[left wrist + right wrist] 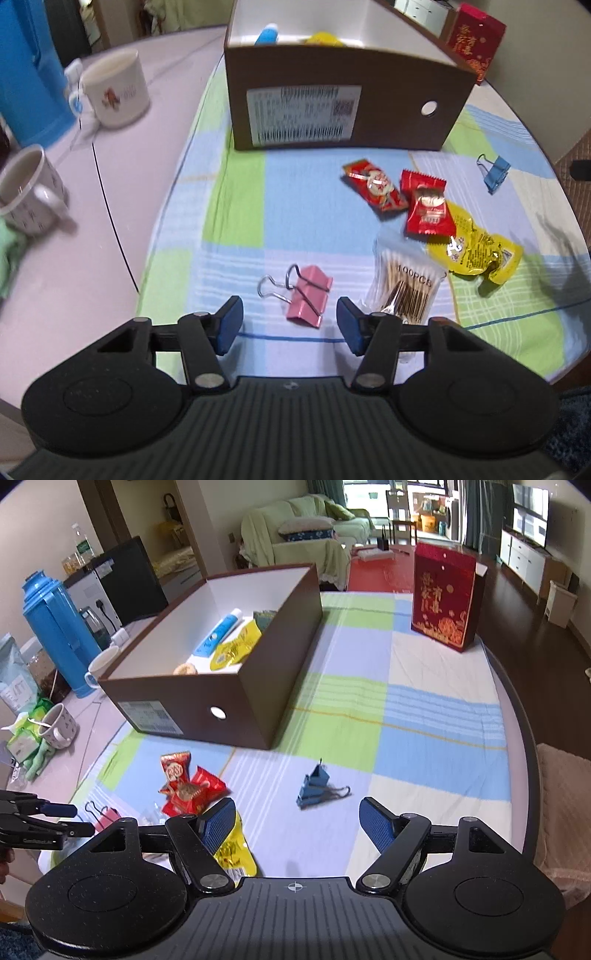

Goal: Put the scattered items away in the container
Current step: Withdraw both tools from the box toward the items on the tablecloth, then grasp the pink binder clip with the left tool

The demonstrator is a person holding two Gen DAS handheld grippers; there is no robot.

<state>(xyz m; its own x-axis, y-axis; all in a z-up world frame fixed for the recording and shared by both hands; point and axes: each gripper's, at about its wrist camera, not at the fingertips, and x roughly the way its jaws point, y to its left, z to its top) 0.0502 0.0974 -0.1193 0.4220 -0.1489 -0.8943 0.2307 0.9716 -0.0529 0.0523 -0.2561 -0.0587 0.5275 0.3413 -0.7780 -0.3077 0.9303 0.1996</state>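
A brown cardboard box [406, 92] [258, 698] stands on the checked cloth and holds a blue tube [218, 631] and a yellow packet [236, 642]. My left gripper [290, 325] is open, with a pink binder clip [308, 295] lying just ahead between its fingers. Right of it lie a cotton swab pack [402, 284], two red snack packets [376, 184] [426, 210], a yellow packet [476, 251] and a blue binder clip [495, 173]. My right gripper [297, 823] is open, with the blue binder clip [314, 786] just beyond its fingertips. The left gripper [70, 819] shows at the right wrist view's left edge.
Two mugs [114, 88] [26, 192] and a blue thermos [26, 70] stand on the bare tabletop left of the cloth. A red gift box [443, 594] stands at the far right of the table. The table's curved edge [517, 709] runs down the right.
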